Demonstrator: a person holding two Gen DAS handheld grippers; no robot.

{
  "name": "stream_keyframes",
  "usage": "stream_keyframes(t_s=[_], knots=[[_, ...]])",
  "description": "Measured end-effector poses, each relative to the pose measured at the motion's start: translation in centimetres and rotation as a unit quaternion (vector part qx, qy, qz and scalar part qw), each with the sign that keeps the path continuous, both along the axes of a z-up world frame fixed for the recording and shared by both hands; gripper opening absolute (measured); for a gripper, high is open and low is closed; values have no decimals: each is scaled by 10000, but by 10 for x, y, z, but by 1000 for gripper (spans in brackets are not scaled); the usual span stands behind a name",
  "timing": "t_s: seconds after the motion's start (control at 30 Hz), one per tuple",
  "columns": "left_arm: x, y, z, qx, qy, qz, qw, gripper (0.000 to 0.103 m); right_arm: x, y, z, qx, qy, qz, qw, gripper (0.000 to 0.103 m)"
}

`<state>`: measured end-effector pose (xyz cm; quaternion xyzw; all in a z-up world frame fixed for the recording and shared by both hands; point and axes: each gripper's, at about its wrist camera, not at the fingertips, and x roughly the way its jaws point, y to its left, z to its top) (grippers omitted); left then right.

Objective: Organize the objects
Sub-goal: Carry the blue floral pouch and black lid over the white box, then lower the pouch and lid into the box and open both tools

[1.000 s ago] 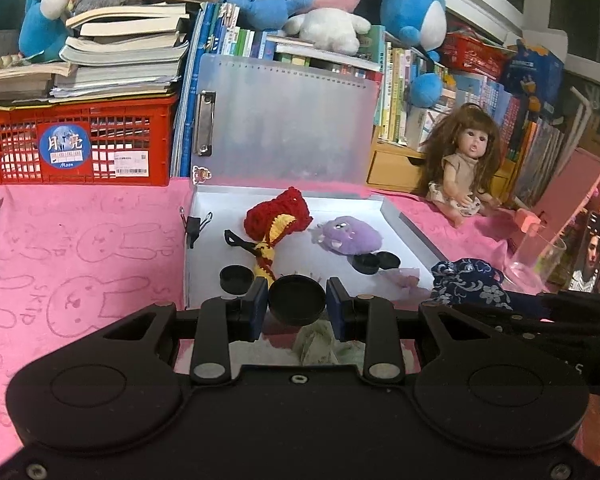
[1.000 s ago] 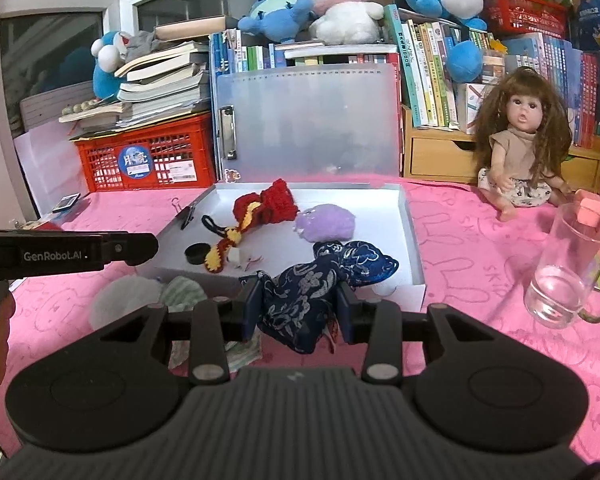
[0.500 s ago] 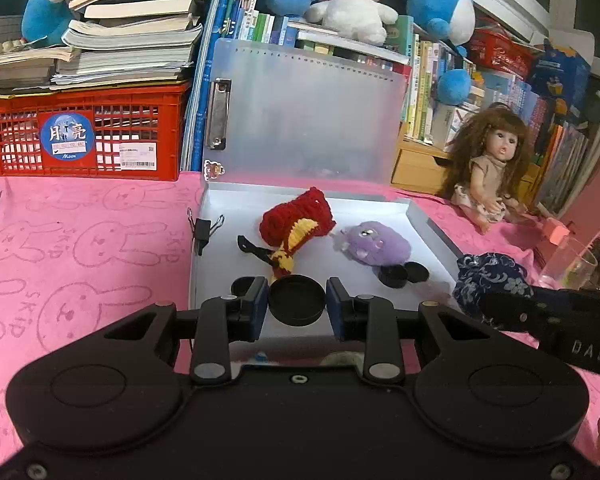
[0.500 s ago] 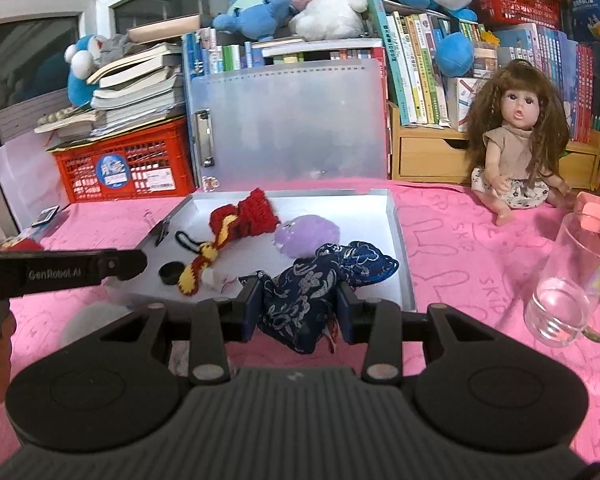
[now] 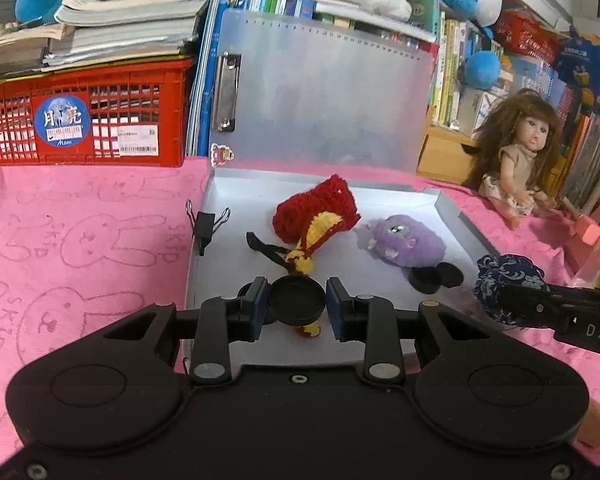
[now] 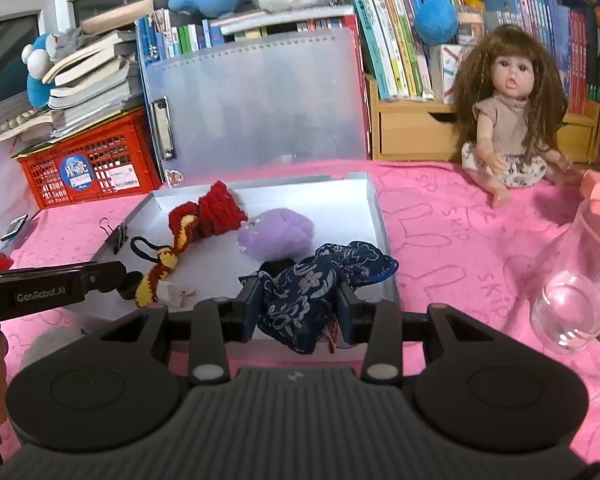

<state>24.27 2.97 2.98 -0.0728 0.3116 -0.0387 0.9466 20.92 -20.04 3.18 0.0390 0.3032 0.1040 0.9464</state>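
Note:
My left gripper (image 5: 297,307) is shut on a round black lid (image 5: 297,305), held over the front of the open grey box (image 5: 456,220). My right gripper (image 6: 299,307) is shut on a dark blue floral cloth (image 6: 312,292), held above the box's front right edge (image 6: 380,220). In the box lie a red and yellow knitted toy (image 5: 316,216), a purple plush (image 5: 404,242) and small black discs (image 5: 434,276). The cloth also shows at the right of the left wrist view (image 5: 504,276). The left gripper shows at the left of the right wrist view (image 6: 130,280).
The box's clear lid (image 5: 320,96) stands upright behind it. A black binder clip (image 5: 205,224) is on the box's left wall. A red crate (image 5: 84,120) with books is back left. A doll (image 6: 512,120) and a glass (image 6: 576,280) are on the right of the pink cloth.
Both grippers have moved forward toward the box, each keeping its hold. The left gripper with the lid is now over the box's front part.

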Motion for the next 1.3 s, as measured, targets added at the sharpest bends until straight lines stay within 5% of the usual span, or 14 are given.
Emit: stream_keyframes(t_s=[1.3], knots=[[33, -11, -25, 286, 202, 55, 9994, 30, 32, 13, -19, 123, 46, 266, 9996, 43]])
